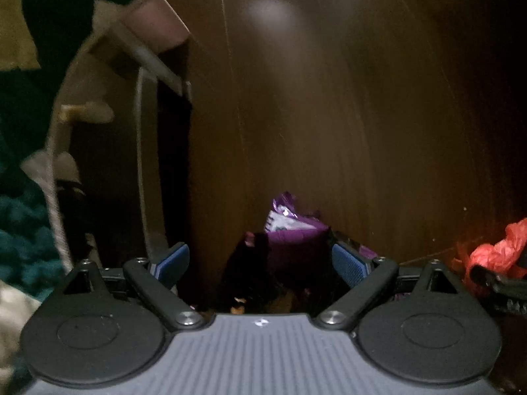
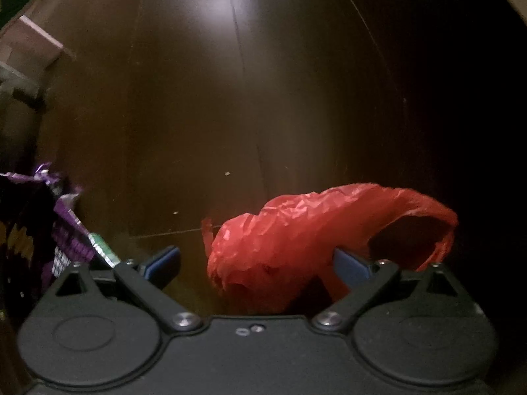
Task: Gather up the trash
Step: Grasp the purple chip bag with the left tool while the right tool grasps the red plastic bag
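A crumpled purple snack wrapper (image 1: 290,227) lies on the dark wooden floor (image 1: 329,115). My left gripper (image 1: 262,263) points down over it, open, with the wrapper between its blue pads (image 1: 349,263) and no grip on it. In the right wrist view a crumpled red plastic bag (image 2: 296,237) lies on the floor, its mouth gaping to the right. My right gripper (image 2: 257,265) hangs open over the bag, blue fingertips (image 2: 164,263) either side of its near part. The red bag (image 1: 494,253) also shows at the left view's right edge, and the purple wrapper (image 2: 66,230) at the right view's left edge.
A pale furniture frame (image 1: 145,164) with a pinkish box (image 1: 158,23) stands left of the wrapper, and a teal knitted fabric (image 1: 23,230) lies at the far left. Small crumbs (image 2: 227,173) dot the floor beyond the bag. Dim light, with one glare patch.
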`<state>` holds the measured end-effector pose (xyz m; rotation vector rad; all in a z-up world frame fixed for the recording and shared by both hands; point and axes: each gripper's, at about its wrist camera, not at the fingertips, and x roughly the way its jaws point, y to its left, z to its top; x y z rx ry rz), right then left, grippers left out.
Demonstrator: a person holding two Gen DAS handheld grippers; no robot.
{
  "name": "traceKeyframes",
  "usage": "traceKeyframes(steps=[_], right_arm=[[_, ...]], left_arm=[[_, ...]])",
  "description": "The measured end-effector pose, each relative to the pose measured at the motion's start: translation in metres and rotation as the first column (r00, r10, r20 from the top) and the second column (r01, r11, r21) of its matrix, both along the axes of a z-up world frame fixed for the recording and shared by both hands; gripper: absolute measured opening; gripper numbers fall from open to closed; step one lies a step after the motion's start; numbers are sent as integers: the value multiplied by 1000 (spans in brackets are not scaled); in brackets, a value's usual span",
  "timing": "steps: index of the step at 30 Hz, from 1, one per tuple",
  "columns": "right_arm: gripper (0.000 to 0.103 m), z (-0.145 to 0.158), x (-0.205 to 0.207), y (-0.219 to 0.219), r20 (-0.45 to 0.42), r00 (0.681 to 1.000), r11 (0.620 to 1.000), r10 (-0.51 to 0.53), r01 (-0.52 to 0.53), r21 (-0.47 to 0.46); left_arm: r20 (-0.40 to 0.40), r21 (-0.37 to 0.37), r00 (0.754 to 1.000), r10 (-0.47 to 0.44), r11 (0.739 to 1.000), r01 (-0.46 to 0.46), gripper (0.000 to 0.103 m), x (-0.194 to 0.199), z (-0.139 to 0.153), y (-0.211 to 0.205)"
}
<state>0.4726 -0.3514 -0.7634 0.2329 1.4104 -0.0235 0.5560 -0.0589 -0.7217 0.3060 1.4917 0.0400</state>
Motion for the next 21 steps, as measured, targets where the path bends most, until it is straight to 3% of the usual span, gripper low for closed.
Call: traceKeyframes(steps=[1, 5, 8, 14, 21], right_arm=[[91, -4, 1, -2, -9, 1000, 1000, -16, 16, 5], [81, -12, 2, -4, -31, 998, 998, -58, 58, -4], [77, -13, 2, -3, -16, 999, 998, -50, 50, -25], [66, -1, -4, 8, 5, 1000, 997, 21, -21, -80], [62, 42, -23, 10, 40, 998, 995, 46, -43, -86]], left_arm=[[0, 2, 1000, -3, 1000, 3, 91, -4, -3, -3], [-12, 18, 1000, -14, 1000, 14, 54, -16, -12, -6], [-13, 24, 1000, -17, 1000, 17, 35, -25, -13, -8], [20, 9, 999, 37, 999, -37, 20, -45, 1, -10], [51, -24, 995, 83, 996, -82, 14, -79, 43, -17]])
